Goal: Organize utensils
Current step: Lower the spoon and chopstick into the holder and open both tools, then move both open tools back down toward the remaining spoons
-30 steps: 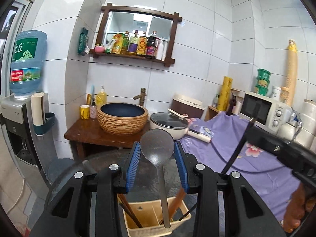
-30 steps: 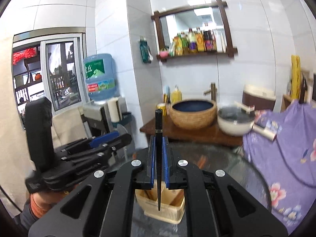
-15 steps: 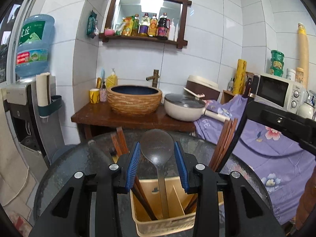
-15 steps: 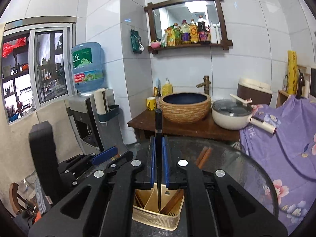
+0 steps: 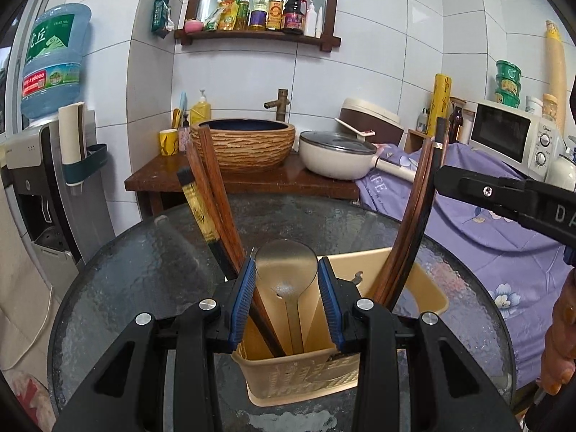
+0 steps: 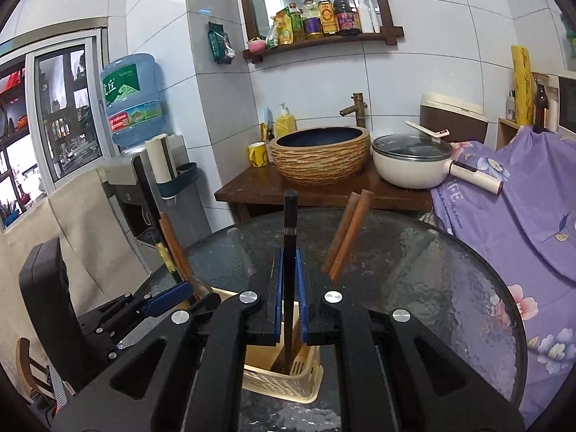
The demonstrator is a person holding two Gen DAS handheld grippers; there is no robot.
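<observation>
Your left gripper [image 5: 287,300] has its fingers clamped on the bowl of a metal spoon [image 5: 286,270], handle pointing down so it drops straight into the middle slot of the beige utensil caddy [image 5: 309,374]. Your right gripper [image 6: 288,298] pinches a black chopstick [image 6: 289,252] upright, its tip already inside the caddy's right compartment. The caddy stands near your edge of the round glass worktop [image 5: 144,270], which is otherwise bare. Room inside is tight: brown chopsticks [image 5: 212,198] fan out left of the spoon, and another bundle [image 5: 410,237] leans right. I judge that you should keep both pieces vertical, or they will likely snag those leaning sticks or the dividers.
</observation>
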